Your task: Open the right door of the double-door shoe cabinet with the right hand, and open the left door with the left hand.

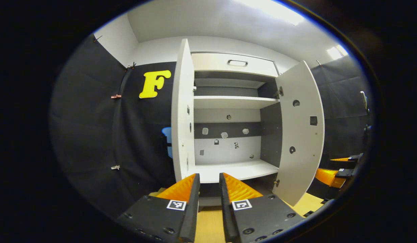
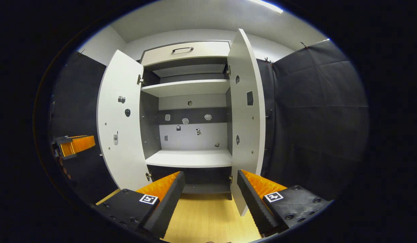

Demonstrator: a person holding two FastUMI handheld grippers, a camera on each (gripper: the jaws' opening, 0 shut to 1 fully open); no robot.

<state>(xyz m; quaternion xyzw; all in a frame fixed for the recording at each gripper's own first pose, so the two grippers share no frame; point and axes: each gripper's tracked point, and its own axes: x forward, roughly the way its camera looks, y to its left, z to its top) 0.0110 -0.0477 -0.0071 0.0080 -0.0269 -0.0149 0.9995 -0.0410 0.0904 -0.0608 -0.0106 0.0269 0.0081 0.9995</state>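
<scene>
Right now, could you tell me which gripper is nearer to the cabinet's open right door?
Right. The right gripper sits just in front of the right door's lower edge, fingers apart and empty. The left gripper faces the left door, with the right door off to its side.

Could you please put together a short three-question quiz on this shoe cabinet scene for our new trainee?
1. True or false: both cabinet doors stand open.
2. What does the left gripper hold: (a) the left door's edge, (b) a shoe, (c) nothing?
3. What sits above the shelves, at the cabinet's top?

Key
1. True: the left door and the right door are both swung out.
2. (c): its jaws are slightly parted with nothing between them.
3. A drawer with a dark handle.
</scene>
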